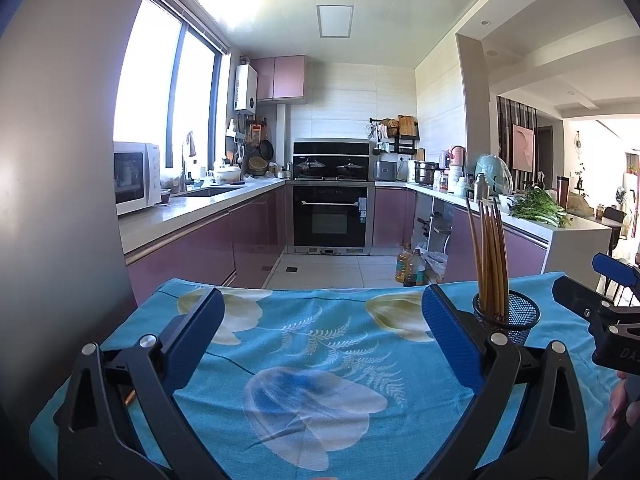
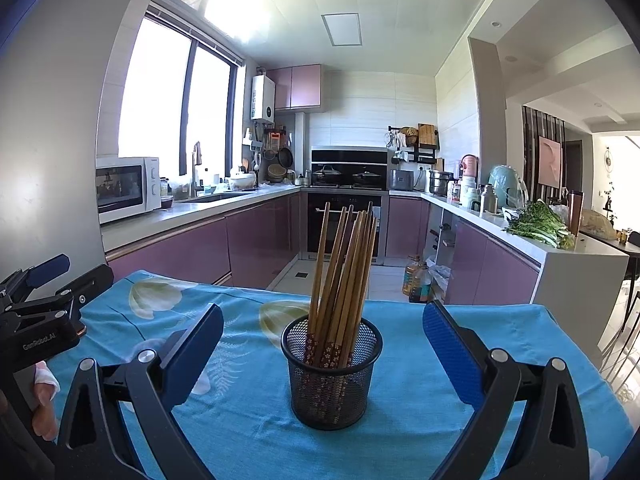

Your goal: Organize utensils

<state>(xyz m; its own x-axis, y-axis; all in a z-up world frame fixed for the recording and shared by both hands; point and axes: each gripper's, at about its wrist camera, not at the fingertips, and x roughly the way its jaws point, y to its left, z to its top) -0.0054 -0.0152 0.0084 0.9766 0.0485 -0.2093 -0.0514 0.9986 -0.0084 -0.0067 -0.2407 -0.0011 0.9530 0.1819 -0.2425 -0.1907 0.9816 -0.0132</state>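
A black mesh cup [image 2: 331, 376] stands upright on the blue floral cloth [image 2: 248, 420] and holds several brown wooden chopsticks [image 2: 344, 280]. My right gripper [image 2: 322, 346] is open and empty, its blue pads on either side of the cup, apart from it. My left gripper [image 1: 322, 330] is open and empty above bare cloth [image 1: 304, 360]; the cup [image 1: 507, 314] with chopsticks [image 1: 490, 256] sits behind its right finger. A small brown tip [image 1: 129, 399] shows under the left finger. Each gripper shows at the edge of the other's view.
The table's far edge drops to a tiled floor with oil bottles [image 2: 416, 280]. Purple kitchen cabinets, an oven [image 2: 346, 224] and a microwave [image 2: 124, 188] stand beyond. Green vegetables [image 2: 540, 226] lie on the right counter.
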